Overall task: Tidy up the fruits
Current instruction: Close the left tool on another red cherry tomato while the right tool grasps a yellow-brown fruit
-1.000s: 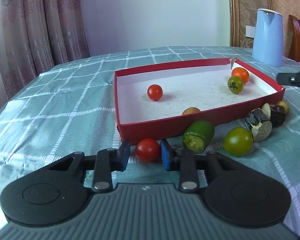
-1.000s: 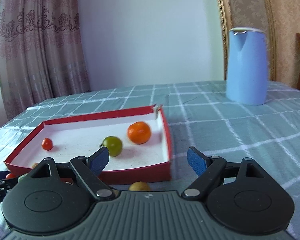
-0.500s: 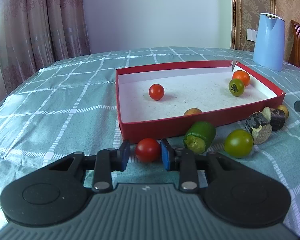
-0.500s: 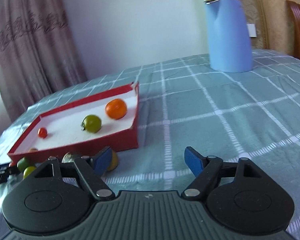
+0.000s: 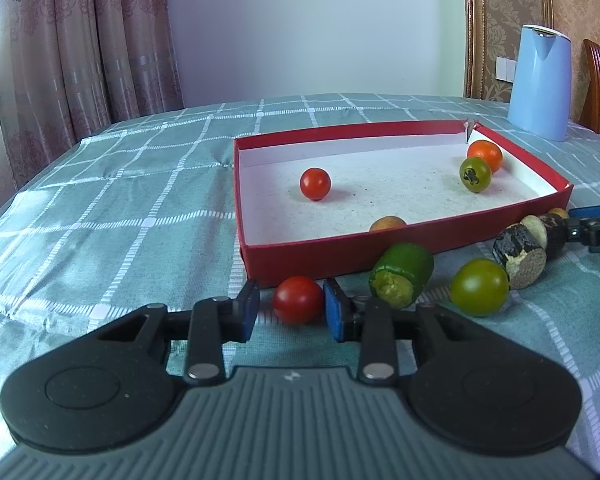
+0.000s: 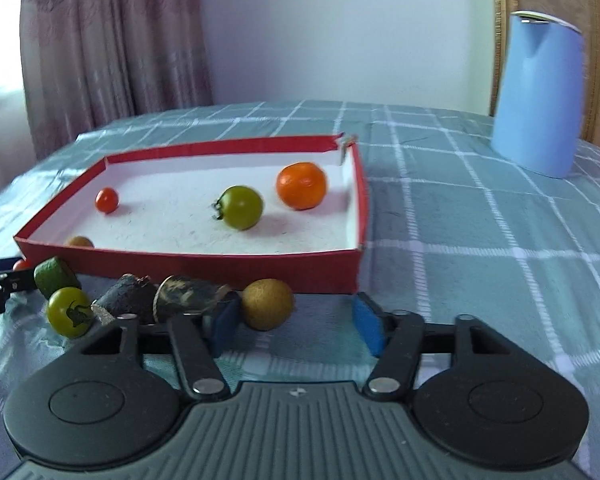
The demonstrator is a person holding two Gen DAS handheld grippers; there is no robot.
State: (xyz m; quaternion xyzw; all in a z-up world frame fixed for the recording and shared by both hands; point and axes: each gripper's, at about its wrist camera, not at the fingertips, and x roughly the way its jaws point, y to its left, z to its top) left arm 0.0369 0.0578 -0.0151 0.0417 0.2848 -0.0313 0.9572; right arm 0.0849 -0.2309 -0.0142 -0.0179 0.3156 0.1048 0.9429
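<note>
Left gripper (image 5: pixel 290 312) parted around red tomato (image 5: pixel 298 299), unclamped | right gripper (image 6: pixel 298 326) wide, empty, beside yellow fruit (image 6: pixel 267 303) | red tray (image 6: pixel 220 262) behind

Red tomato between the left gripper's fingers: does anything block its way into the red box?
Only the box's near wall, directly behind the red tomato. The left gripper must lift it over; the box floor just beyond looks bare.

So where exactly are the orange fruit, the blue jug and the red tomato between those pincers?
orange fruit (image 6: pixel 301 185), right wrist view, middle of its skin.
blue jug (image 6: pixel 538 96), right wrist view, middle of its body.
red tomato (image 5: pixel 298 299), left wrist view, centre of its front, between the left gripper's pads.
</note>
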